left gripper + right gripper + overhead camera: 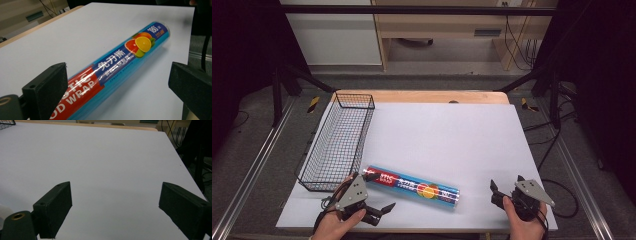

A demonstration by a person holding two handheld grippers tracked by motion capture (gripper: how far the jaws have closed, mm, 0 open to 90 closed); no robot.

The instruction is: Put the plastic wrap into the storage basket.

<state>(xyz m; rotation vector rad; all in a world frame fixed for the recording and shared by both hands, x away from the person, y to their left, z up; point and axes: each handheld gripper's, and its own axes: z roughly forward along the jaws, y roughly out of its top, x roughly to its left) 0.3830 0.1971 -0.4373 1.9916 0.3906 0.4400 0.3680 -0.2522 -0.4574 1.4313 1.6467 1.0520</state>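
Blue-and-red plastic wrap roll (413,188) lies flat on the white board (452,135), beside the wire basket (339,142). Left gripper (377,192) straddles its red end, jaws apart, likely lining up a grasp. Right gripper (507,186) waits nearby, jaws apart.

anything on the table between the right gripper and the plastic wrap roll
Nothing: in the high view, only bare white board lies between the right gripper and the plastic wrap roll.

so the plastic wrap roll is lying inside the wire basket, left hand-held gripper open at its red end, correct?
Not inside. The high view shows the plastic wrap roll lying on the white board, beside the wire basket. The left hand-held gripper is open at its red end, as you said.
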